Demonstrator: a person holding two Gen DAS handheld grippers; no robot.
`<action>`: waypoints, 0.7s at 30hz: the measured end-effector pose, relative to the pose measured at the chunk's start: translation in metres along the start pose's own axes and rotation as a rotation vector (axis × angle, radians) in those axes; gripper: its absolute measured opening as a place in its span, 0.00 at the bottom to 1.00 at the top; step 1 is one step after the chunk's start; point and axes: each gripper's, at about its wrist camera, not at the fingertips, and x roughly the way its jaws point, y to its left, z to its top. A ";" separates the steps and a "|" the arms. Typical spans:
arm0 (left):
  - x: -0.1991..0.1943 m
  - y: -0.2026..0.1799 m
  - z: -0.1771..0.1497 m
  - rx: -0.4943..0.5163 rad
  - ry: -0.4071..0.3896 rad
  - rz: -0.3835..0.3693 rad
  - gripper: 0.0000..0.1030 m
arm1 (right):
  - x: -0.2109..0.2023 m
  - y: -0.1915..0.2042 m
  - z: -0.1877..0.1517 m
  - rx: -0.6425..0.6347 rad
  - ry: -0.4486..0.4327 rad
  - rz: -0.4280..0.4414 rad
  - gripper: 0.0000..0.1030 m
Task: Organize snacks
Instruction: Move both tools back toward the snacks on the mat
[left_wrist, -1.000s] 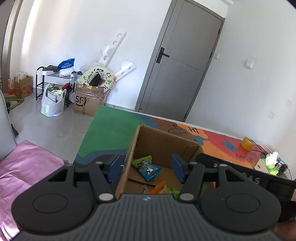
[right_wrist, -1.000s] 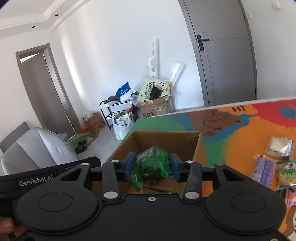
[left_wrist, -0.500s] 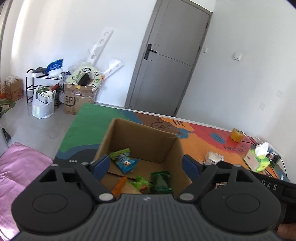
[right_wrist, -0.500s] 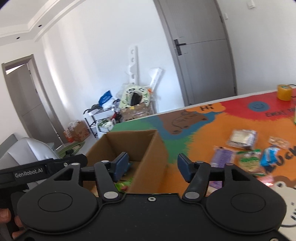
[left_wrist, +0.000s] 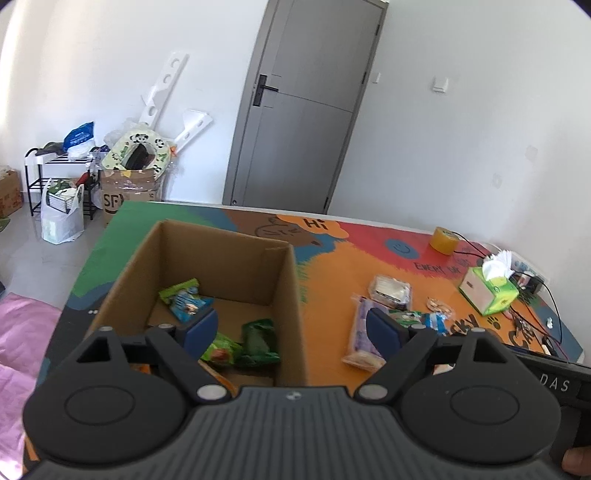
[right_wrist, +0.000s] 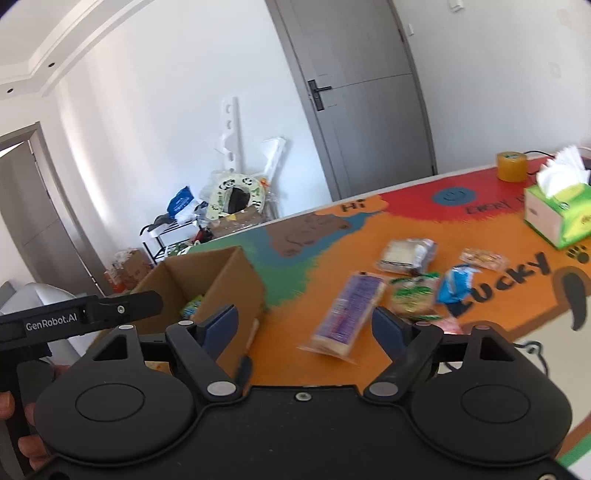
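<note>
A colourful table mat (left_wrist: 332, 266) fills both wrist views; on it stands an open cardboard box (left_wrist: 288, 295), and past the box's right wall lies a loose cluster of snack packets. The step in hand, by judgement, is the swing from the box toward the next packet.

The left gripper (left_wrist: 291, 326) has its fingers spread wide and grasps nothing; the box's right wall sits between the fingers, with the box interior behind the left finger. Inside lie a dark green packet (left_wrist: 258, 343), a light green packet (left_wrist: 221, 349) and a blue-and-green packet (left_wrist: 184, 299). The right gripper (right_wrist: 306, 326) is opening, with nothing gripped; between its fingers and just ahead lies a purple-wrapped packet (right_wrist: 347, 314), slightly blurred. Beyond the right finger are a green snack pack (right_wrist: 412, 295), a blue packet (right_wrist: 456, 284) and a clear-wrapped pack (right_wrist: 406, 254).

The next move likely calls for lowering the right fingers either side of the purple packet – its long, thin shape suits a pinch across the narrow width – then carrying it to the box.

A second earlier, the right fingers clenched a green packet above the box; that packet is now gone from them, and a dark green one lies in the box. Both views have swung from the box toward the loose snacks – both pairs of fingers stand wider than before.
</note>
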 end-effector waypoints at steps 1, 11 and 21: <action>0.000 -0.003 -0.001 0.003 0.003 -0.005 0.84 | -0.002 -0.004 -0.001 0.003 -0.003 -0.004 0.80; 0.007 -0.037 -0.008 0.045 0.019 -0.056 0.85 | -0.022 -0.038 -0.011 0.019 -0.005 -0.048 0.94; 0.023 -0.067 -0.016 0.085 0.033 -0.097 0.84 | -0.026 -0.068 -0.021 0.045 0.009 -0.093 0.90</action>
